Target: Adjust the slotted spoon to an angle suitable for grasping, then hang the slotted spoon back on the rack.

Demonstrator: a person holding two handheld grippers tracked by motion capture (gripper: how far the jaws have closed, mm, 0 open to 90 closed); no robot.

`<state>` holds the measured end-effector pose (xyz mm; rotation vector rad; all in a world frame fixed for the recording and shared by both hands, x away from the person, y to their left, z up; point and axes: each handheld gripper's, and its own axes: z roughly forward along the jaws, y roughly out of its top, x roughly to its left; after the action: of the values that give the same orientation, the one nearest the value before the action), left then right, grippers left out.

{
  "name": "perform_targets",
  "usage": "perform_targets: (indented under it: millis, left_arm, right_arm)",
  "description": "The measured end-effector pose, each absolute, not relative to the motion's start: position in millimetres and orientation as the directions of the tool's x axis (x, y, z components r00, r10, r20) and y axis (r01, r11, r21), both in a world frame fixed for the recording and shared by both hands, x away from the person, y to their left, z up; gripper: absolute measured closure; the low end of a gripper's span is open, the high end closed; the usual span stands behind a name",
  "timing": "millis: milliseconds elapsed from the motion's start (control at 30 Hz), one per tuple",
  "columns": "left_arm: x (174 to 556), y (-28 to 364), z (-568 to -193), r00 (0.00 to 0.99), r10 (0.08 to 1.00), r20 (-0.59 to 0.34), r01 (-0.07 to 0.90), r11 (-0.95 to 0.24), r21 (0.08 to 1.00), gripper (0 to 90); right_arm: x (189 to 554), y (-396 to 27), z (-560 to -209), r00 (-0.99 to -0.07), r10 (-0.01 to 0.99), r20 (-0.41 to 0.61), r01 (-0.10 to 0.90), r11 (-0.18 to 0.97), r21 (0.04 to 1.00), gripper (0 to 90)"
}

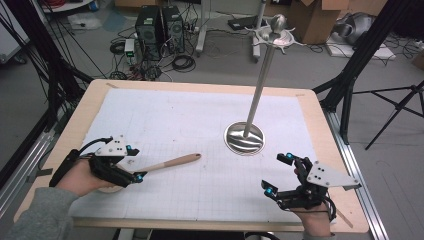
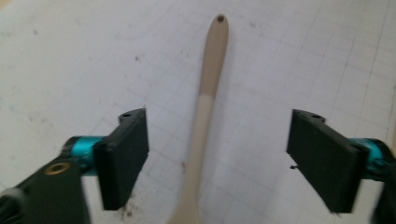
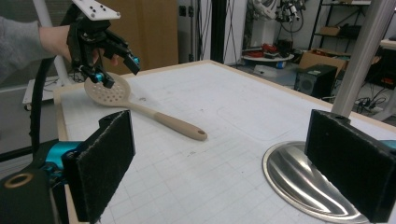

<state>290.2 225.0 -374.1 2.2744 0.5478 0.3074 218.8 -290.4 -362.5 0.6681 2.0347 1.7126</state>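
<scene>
A: Where's the slotted spoon now?

B: Lying flat on the white gridded mat, at the near left of the table. Its perforated head sits at the left, under the left gripper, and the tan handle runs right and a little away, ending in a hang hole. In the right gripper view you can see the head just below that gripper's 2 fingertips, with a gap between them.

A: So is it held?

B: No. In the left gripper view the pads stand wide apart with the handle running up the middle between them, and neither pad touches it. The spoon rests on the mat by itself.

A: And the other hand?

B: The right gripper is at the near right, also spread wide with nothing in it, pointing toward the middle of the table. The steel stand, a tall pole on a round base, rises just beyond it, well apart from the spoon.

A: Which step would you call this?

B: I'd judge the spoon has been set down and let go. Whether the work is to hang it on the stand or just to place it, I can't tell.

A: Next move?

B: If the spoon is to be taken again, the left gripper must come down over the handle, keep it centred, and close across the narrow neck, since the wide head would be awkward to pinch.
</scene>
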Motion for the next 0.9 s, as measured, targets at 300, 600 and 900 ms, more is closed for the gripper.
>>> perform_targets:
  millis: [300,600,900]
  left_arm:
    - [297.1,233.2,-374.9,0.889,0.455,0.049,0.285,-0.634,0.719,13.4]
    - [306.4,232.9,-375.5,0.887,0.460,0.039,0.297,-0.635,0.713,13.1]
    - [315.1,225.6,-380.9,0.890,0.456,0.021,0.317,-0.651,0.690,10.6]
  right_arm:
    - [216.0,-291.8,-362.7,-0.803,0.596,0.011,0.116,0.138,0.984,7.4]
    - [214.0,-294.1,-362.1,-0.804,0.595,0.005,0.110,0.140,0.984,7.4]
    - [214.1,-295.9,-362.6,-0.802,0.597,0.005,0.110,0.139,0.984,7.4]
